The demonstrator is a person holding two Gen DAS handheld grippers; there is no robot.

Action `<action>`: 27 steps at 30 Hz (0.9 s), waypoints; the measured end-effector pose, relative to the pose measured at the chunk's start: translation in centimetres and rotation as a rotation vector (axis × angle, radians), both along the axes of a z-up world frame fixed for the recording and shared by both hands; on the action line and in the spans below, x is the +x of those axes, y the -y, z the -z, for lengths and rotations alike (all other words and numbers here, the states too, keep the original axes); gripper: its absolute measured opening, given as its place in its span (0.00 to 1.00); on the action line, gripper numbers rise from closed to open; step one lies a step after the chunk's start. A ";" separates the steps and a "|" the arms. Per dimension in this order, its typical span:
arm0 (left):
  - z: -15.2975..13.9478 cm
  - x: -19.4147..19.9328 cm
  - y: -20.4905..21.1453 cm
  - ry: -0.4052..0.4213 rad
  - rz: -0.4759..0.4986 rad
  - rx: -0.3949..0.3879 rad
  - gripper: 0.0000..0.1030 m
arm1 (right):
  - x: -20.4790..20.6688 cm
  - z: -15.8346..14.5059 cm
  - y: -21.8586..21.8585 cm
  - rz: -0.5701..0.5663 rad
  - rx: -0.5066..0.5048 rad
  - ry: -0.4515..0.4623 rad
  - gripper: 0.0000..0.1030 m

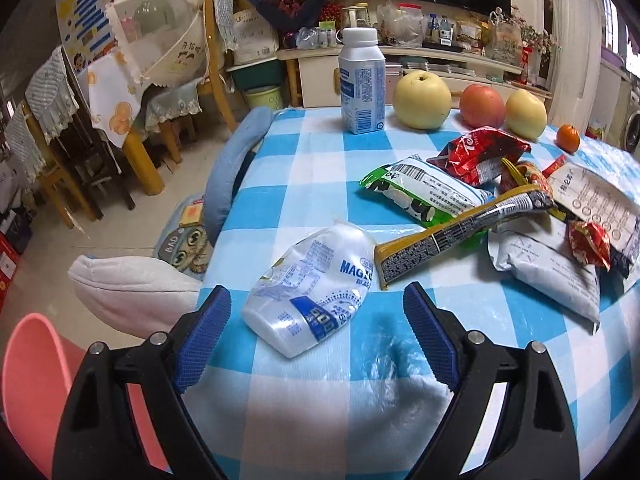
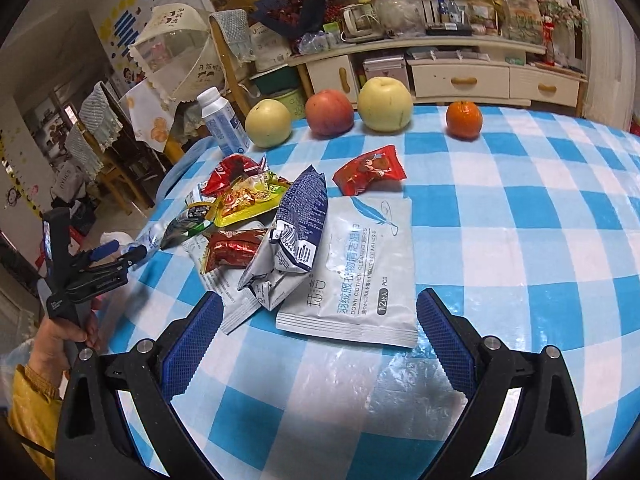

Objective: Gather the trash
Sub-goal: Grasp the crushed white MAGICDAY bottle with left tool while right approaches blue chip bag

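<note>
Black plastic left gripper (image 1: 316,336) and right gripper (image 2: 320,334) carry ridged blue pads (image 1: 204,340), silver screws (image 2: 491,341); bare hand (image 2: 60,336), yellow sleeve (image 2: 32,408).

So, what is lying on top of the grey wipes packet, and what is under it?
A crumpled blue-and-white wrapper lies over the left edge of the wipes packet. A red wrapper sits just behind it. Underneath, only the checked tablecloth shows around it; anything beneath is covered.
</note>
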State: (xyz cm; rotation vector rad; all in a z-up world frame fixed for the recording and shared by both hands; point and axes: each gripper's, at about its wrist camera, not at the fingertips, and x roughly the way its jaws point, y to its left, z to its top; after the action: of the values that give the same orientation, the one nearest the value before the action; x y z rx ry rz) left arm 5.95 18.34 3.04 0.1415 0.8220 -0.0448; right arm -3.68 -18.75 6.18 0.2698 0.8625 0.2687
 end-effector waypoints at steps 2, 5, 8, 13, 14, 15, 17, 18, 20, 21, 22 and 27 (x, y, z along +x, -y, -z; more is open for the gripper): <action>0.2 0.4 -0.3 -0.012 -0.002 -0.032 0.86 | 0.5 0.2 0.1 -0.009 0.049 -0.014 0.93; 0.6 1.0 -0.7 -0.033 -0.008 -0.069 0.86 | 1.1 0.4 0.1 -0.005 0.101 -0.025 0.93; 0.9 1.4 -1.0 -0.043 -0.013 -0.070 0.86 | 1.8 0.5 0.4 -0.002 0.176 -0.027 0.93; 1.6 2.1 -1.2 -0.074 -0.013 -0.075 0.86 | 2.7 0.8 0.7 0.006 0.278 -0.038 0.93; 1.8 2.3 -1.2 -0.079 -0.012 -0.074 0.86 | 2.9 0.9 0.7 0.006 0.288 -0.041 0.92; 1.9 2.4 -1.2 -0.085 -0.012 -0.073 0.86 | 3.0 1.0 0.6 0.005 0.298 -0.044 0.88; 2.1 2.6 -1.2 -0.092 -0.013 -0.073 0.86 | 3.2 1.2 0.5 0.001 0.318 -0.055 0.82; 2.2 2.8 -1.1 -0.098 -0.013 -0.073 0.86 | 3.4 1.3 0.4 0.000 0.324 -0.060 0.82; 2.3 2.9 -1.2 -0.104 -0.012 -0.082 0.86 | 3.6 1.5 0.3 0.002 0.322 -0.061 0.82; 2.3 2.9 -1.3 -0.108 -0.017 -0.090 0.82 | 3.7 1.5 0.2 0.002 0.321 -0.059 0.82; 2.3 2.9 -1.3 -0.106 -0.027 -0.084 0.79 | 3.8 1.6 0.2 0.000 0.322 -0.058 0.82; 2.0 2.9 -1.4 -0.107 -0.041 -0.090 0.67 | 4.0 1.9 -0.3 -0.006 0.320 -0.054 0.76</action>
State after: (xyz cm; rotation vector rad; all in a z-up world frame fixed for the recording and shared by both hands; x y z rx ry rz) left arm 8.80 19.74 1.00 0.0378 0.9279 -0.0513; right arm 0.29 -18.40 4.27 0.5745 0.8725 0.4076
